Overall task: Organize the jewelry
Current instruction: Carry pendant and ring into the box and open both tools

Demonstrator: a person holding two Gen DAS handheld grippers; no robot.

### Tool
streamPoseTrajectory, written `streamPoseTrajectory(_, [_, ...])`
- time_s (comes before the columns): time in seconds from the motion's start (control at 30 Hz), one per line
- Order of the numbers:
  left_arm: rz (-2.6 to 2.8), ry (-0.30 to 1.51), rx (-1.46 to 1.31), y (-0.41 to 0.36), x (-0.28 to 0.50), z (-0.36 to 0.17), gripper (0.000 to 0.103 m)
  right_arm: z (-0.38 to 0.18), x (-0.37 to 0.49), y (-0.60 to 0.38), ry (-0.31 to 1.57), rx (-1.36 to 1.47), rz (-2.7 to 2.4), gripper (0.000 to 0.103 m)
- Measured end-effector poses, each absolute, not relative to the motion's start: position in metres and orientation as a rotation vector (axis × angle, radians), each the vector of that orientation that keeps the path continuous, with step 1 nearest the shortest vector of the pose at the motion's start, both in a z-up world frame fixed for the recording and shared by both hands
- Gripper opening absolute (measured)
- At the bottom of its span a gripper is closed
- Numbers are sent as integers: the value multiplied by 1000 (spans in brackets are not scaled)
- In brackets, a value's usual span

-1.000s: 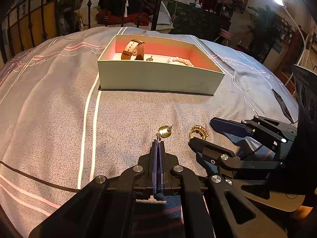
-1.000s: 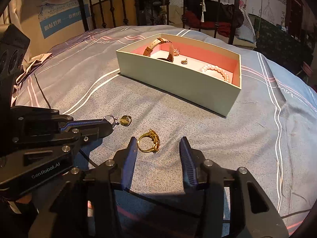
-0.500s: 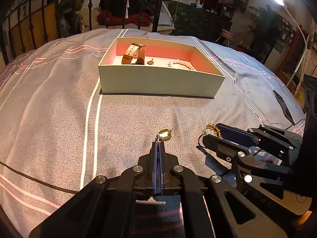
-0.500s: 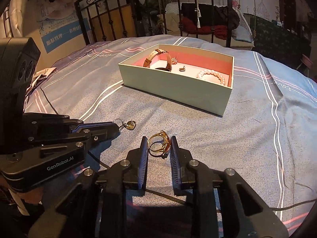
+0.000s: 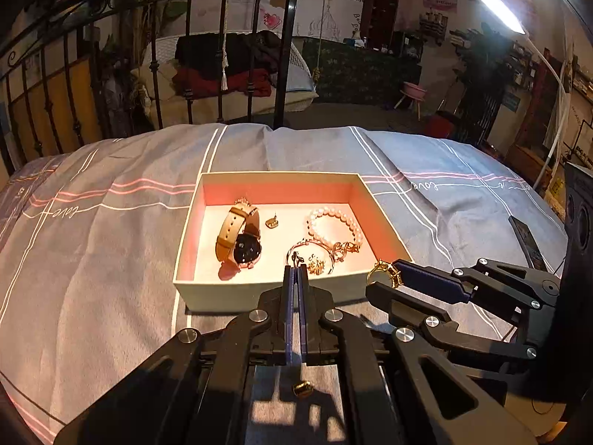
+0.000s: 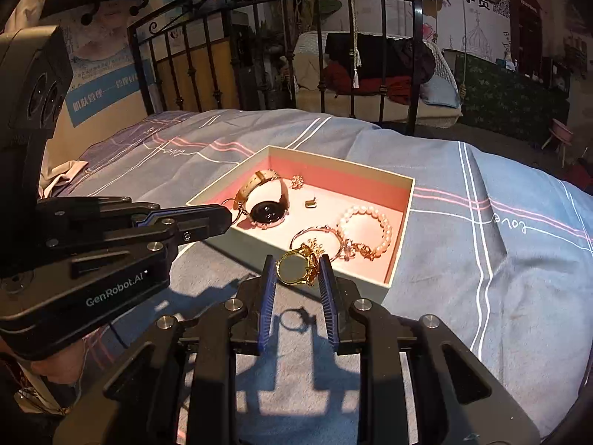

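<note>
A bed [image 5: 111,278] with a grey-blue cover crossed by white and pink stripes carries the work; a black iron bedstead [image 5: 237,74] closes its far end. Beyond it are a hanging wicker seat piled with dark and red cloth, a pink stool [image 5: 413,92] and a lit lamp [image 5: 496,9].

An open box [image 5: 267,293] with a pink lining sits on the cover. Inside lie a tan-strapped watch [image 5: 241,239], a small charm [image 5: 272,222], a pearl bracelet [image 5: 335,226] and a thin gold bangle [image 5: 311,256].

The left tool [image 5: 295,272] is fully closed, its tips over the box's near wall. The right tool [image 6: 296,272] grips a gold ring [image 6: 298,265] between its pads, clear of the bed at the box's near edge; its jaws have just been closing on that ring.

The right view alone shows a small wire loop [image 6: 231,205] pinched at the left tool's tip, beside the watch. It also shows the ring's shadow on the cover below. The left view alone shows a small gold piece [image 5: 302,388] under that tool; whether it hangs or lies on the cover is unclear. A person's hand shows only as a dim patch at the right view's lower left.
</note>
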State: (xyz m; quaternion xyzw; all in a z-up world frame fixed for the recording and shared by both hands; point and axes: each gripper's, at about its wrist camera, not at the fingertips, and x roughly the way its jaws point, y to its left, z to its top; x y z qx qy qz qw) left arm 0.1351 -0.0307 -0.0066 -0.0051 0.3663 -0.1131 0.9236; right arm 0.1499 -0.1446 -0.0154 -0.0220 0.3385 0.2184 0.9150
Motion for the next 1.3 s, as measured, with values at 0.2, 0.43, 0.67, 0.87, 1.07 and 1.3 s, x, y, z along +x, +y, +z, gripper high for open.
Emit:
streamPoseTrajectory(0.2, [-244,777,-27,-34,177,-1,3,-13,193,-146,719,-41,412,24])
streamPoseTrajectory(0.43, [-224,851,5,-42,220,-19,3,-22,224,-139,768,-48,383,24])
streamPoseTrajectory(0.67, [-216,889,13,-41,235,-30,3,-36,232,-135,797,-60,382,24])
streamPoseTrajectory(0.87, [-211,918,5,-38,242,-41,3,-41,234,-132,810,-66,388,24])
streamPoseTrajectory(1.07, [-208,939,11,-39,247,-48,3,-46,238,-129,825,-80,394,24])
streamPoseTrajectory(1.3, [-200,959,15,-40,250,-53,3,-50,240,-128,837,-86,396,24])
